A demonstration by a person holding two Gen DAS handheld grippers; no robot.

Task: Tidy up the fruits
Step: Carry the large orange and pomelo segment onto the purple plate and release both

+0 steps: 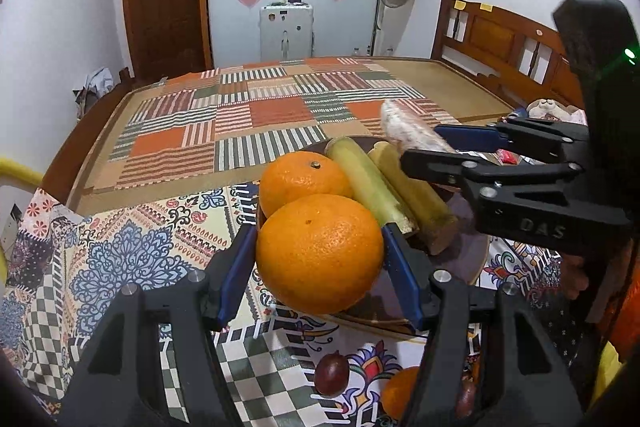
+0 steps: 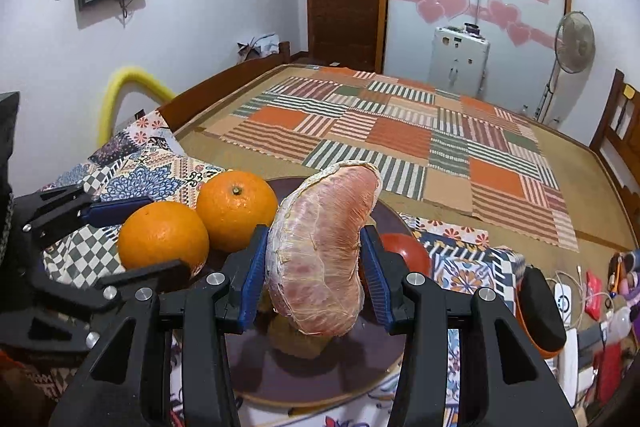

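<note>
The left tool grips an orange at the plate's near-left rim; the right tool holds a pomelo segment upright above the plate's middle.

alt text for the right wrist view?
The right claw grips a peeled pink pomelo segment above a dark plate. Two oranges sit at the plate's left edge, the nearer one between the left claw's fingers; patchwork bed behind.

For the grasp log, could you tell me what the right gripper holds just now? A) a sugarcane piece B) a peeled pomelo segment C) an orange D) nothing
B: the right gripper has its blue pads against both sides of the peeled pomelo segment, held above the plate.
</note>
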